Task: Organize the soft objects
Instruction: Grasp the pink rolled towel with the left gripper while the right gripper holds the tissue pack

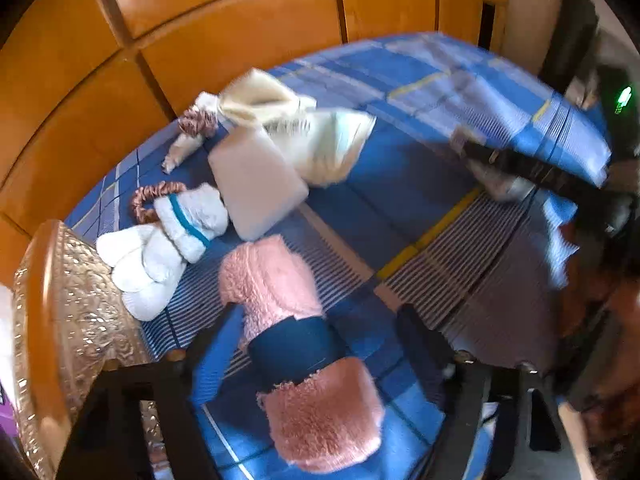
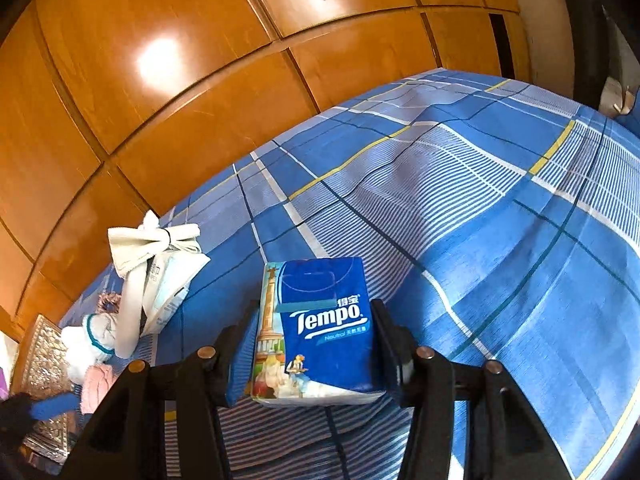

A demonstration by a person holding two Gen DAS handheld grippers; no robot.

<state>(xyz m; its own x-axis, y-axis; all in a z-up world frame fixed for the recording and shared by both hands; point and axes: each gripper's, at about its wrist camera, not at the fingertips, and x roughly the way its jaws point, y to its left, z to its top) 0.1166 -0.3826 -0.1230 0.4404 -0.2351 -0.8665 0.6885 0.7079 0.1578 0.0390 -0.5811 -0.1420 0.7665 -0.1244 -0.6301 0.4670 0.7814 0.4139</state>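
In the left wrist view my left gripper (image 1: 316, 332) has its jaws wide apart over a pink fluffy item with a dark blue band (image 1: 296, 344) on the blue plaid bed (image 1: 400, 168). Beyond it lie white rolled socks with a teal stripe (image 1: 176, 236), a white pillow-like pack (image 1: 256, 184), cream cloths (image 1: 288, 120) and pink scrunchies (image 1: 154, 198). In the right wrist view my right gripper (image 2: 316, 332) is shut on a blue Tempo tissue pack (image 2: 320, 328) above the bed; that arm shows at the right of the left wrist view (image 1: 520, 168).
A wooden panelled wall (image 1: 200, 20) runs behind the bed. An embossed metallic tray or basket (image 1: 76, 308) sits at the bed's left end. The pile of soft items also shows in the right wrist view (image 2: 156, 276).
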